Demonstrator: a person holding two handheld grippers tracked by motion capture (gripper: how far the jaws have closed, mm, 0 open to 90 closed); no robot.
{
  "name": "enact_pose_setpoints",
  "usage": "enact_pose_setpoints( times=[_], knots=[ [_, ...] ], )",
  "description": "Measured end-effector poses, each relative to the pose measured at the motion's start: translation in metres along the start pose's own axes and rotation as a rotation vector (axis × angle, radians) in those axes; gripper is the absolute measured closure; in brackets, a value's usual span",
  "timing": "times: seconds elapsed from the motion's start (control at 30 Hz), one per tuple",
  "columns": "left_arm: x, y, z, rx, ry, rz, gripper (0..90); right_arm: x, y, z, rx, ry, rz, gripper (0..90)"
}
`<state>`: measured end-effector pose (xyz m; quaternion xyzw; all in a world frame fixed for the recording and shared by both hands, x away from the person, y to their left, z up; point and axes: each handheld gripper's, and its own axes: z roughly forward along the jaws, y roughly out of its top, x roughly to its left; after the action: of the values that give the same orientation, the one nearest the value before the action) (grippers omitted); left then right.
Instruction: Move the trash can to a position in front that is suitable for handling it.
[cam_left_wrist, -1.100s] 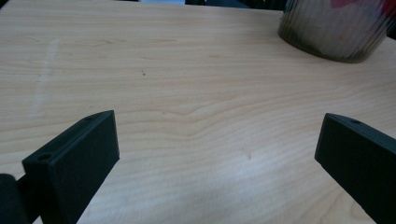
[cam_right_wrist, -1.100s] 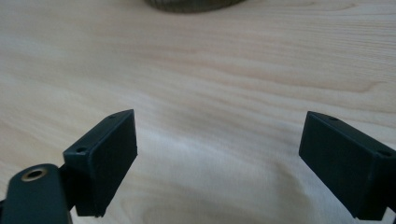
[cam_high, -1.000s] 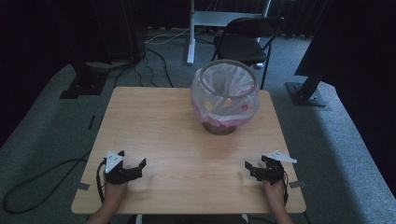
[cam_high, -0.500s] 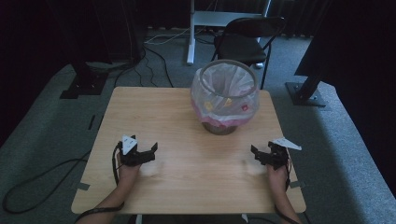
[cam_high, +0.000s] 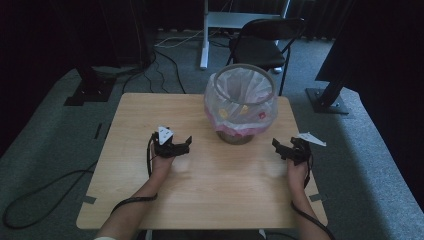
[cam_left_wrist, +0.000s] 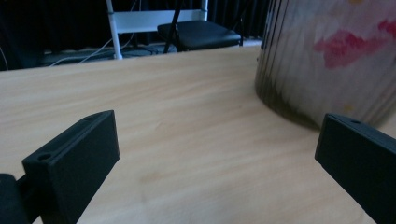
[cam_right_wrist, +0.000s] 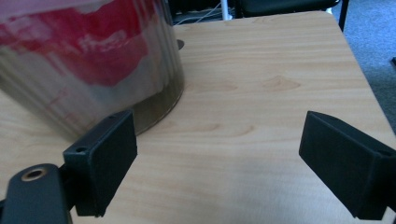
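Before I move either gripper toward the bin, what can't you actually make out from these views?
- Contents of the lined waste bin: high view, small coloured specks inside the bag are too small to identify.
- Bin's top: left gripper view and right gripper view, cut off by the upper edge and blurred.
- Bin's far side: hidden by its own body.
- Chair behind the table: dark, detail lost.
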<state>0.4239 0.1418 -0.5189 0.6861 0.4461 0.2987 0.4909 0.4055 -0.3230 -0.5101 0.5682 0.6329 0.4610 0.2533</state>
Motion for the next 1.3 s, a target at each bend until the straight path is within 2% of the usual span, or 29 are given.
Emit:
enact_pose_setpoints(
  times=[0.13,0.23,0.3,0.37,0.43,0.5,0.53,0.7,0.77,0.83,0.87,0.93,1.07,1.13,1.23,1.3],
  knots=[
    [-0.003,0.008,0.012,-0.004,0.012,0.005,0.0,-0.002,0.008,0.008,-0.005,-0.020,-0.004,10.7],
    [-0.003,0.015,0.021,-0.009,0.022,0.003,0.0,-0.005,0.016,0.015,-0.009,-0.029,0.015,10.7],
    [-0.002,0.018,0.028,-0.003,0.029,-0.005,0.0,-0.007,0.023,0.019,-0.025,-0.036,0.027,10.7],
    [-0.001,0.022,0.034,0.002,0.047,0.001,0.0,-0.008,0.034,0.027,-0.013,-0.063,0.020,10.7],
    [-0.001,0.026,0.040,0.001,0.060,0.000,0.0,-0.009,0.037,0.029,-0.010,-0.066,0.022,10.7],
    [0.001,0.033,0.046,-0.004,0.072,-0.009,0.0,-0.011,0.051,0.035,-0.015,-0.082,0.033,10.7],
    [0.001,0.037,0.049,-0.005,0.079,-0.015,0.0,-0.011,0.051,0.035,-0.015,-0.082,0.033,10.7],
    [0.003,0.067,0.064,-0.031,0.082,-0.084,0.0,-0.012,0.084,0.048,-0.015,-0.130,0.050,10.7],
    [0.000,0.076,0.068,-0.036,0.080,-0.088,0.0,-0.011,0.093,0.052,-0.001,-0.141,0.040,10.7],
    [-0.003,0.084,0.072,-0.030,0.073,-0.071,0.0,-0.008,0.101,0.055,0.005,-0.166,0.011,10.7],
    [-0.005,0.088,0.075,-0.030,0.074,-0.063,0.0,-0.008,0.104,0.056,-0.002,-0.155,0.004,10.7],
    [-0.007,0.094,0.078,-0.028,0.070,-0.056,0.0,-0.008,0.110,0.059,0.005,-0.172,-0.004,10.7],
    [-0.011,0.102,0.083,-0.028,0.077,-0.061,0.0,-0.012,0.119,0.063,0.000,-0.159,0.039,10.7],
    [-0.015,0.105,0.085,-0.026,0.082,-0.048,0.0,-0.010,0.124,0.066,0.012,-0.127,0.055,10.7],
    [-0.021,0.110,0.086,-0.028,0.073,-0.033,0.0,-0.005,0.127,0.072,0.029,-0.106,0.030,10.7],
    [-0.024,0.113,0.088,-0.024,0.085,-0.020,0.0,-0.003,0.128,0.074,0.025,-0.096,0.033,10.7]
  ],
)
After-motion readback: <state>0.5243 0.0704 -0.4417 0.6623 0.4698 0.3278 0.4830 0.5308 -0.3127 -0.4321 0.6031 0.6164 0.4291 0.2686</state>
